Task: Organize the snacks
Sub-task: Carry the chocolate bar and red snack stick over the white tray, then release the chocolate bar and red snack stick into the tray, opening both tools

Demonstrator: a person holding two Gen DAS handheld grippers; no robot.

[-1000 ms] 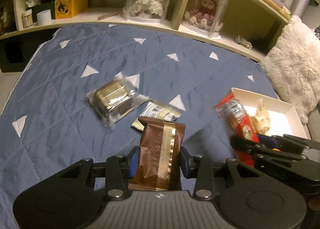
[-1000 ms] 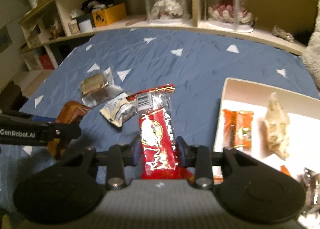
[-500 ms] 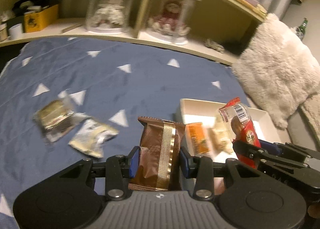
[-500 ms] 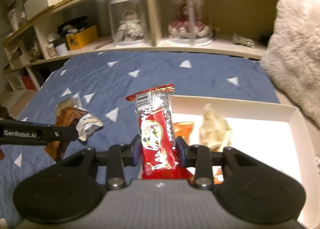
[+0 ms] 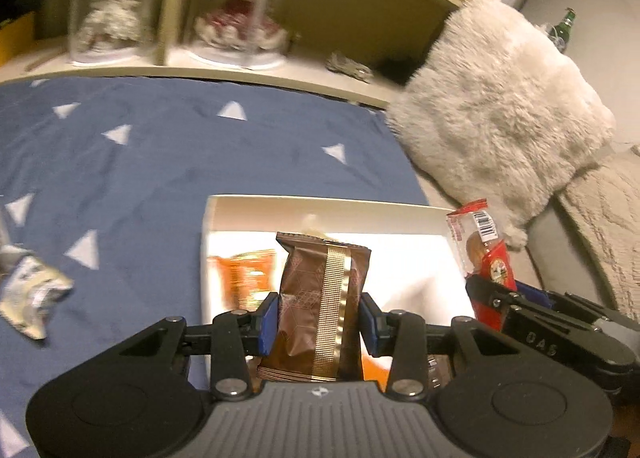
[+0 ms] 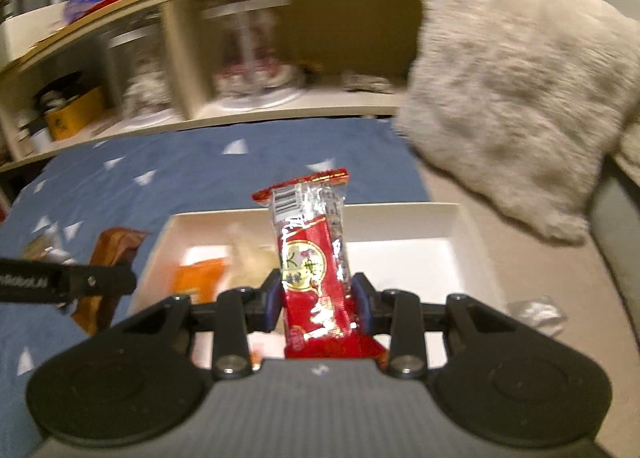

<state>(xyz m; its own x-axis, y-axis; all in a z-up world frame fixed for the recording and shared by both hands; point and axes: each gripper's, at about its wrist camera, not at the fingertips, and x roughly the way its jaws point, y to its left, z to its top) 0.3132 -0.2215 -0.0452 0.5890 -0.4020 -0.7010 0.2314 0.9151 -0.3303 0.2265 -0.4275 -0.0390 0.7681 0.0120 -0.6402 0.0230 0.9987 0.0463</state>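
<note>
Snack tray (image 5: 320, 205) holds an orange packet (image 5: 244, 278); left claw (image 5: 318, 324) grips brown wrapper (image 5: 320, 298), right claw (image 6: 318, 304) red one (image 6: 316, 266).

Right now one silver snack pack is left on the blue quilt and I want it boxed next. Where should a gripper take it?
Judging by its pose, come from above and pinch the silver pack across its narrow width, near the middle. It lies flat and crumpled on the quilt, so its thin sealed ends would likely slip.
</note>
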